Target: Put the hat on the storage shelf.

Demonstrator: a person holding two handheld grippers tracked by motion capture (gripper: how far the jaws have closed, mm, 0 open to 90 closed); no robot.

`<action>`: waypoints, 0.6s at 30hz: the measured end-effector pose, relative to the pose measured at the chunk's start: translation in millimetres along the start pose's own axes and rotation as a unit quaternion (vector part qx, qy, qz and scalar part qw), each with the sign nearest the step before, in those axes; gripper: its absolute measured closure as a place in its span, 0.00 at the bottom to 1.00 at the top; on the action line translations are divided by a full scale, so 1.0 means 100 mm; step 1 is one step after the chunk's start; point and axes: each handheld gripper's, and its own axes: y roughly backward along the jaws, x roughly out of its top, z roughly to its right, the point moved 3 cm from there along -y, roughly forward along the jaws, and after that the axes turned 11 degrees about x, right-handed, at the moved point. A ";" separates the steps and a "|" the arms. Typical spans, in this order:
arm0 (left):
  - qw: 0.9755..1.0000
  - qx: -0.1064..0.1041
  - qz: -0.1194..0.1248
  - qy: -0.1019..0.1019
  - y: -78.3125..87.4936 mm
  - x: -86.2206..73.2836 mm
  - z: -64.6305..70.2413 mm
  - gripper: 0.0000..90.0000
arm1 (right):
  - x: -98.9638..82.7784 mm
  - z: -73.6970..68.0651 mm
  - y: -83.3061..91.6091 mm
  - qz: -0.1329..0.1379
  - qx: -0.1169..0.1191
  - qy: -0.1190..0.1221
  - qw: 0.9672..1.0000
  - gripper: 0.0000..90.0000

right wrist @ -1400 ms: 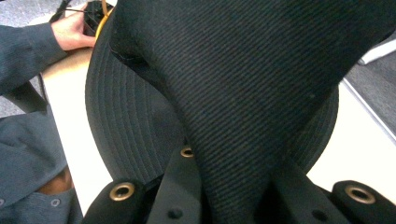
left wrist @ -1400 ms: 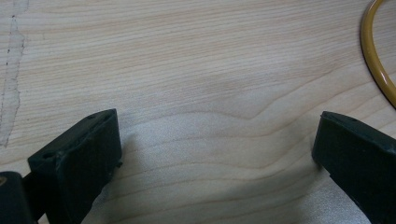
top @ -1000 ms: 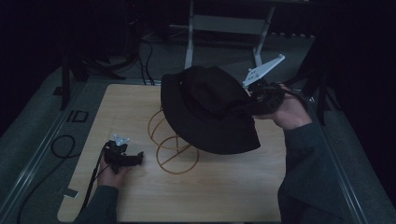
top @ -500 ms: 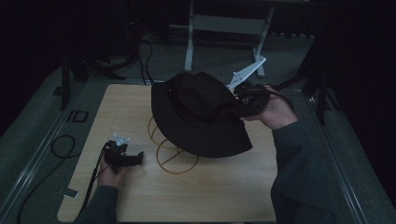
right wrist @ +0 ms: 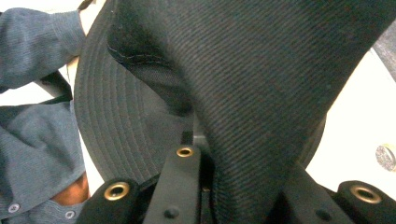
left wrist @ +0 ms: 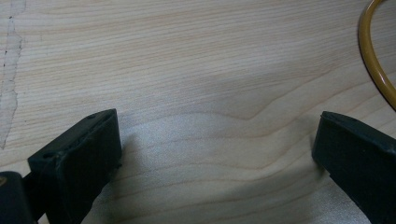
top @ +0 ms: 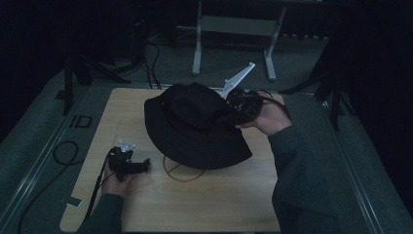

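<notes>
The right gripper [top: 233, 114] is clamping the black hat [top: 195, 127] at its 3 o'clock edge; the left gripper [top: 141, 167] is resting wide open at 8 o'clock

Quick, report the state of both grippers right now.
Left gripper: open, empty, resting low on the light wooden table.
Right gripper: shut on the black fabric bucket hat, held above the table.

From overhead I look forward and down on the whole table [top: 146, 204]. My left camera skims close over bare wood between my jaws; my right's pressed against hat [right wrist: 261, 93] fabric above its jaws.
</notes>
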 end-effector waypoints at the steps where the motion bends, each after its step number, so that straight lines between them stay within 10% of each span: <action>1: 1.000 0.000 0.000 0.000 0.00 0.00 0.00 0.02 | 0.01 0.00 -0.02 -0.002 0.001 0.000 1.000 0.92; 18: 1.000 0.000 0.001 -0.001 0.00 0.00 0.00 0.02 | 0.14 0.06 -0.24 -0.001 -0.010 -0.019 1.000 0.71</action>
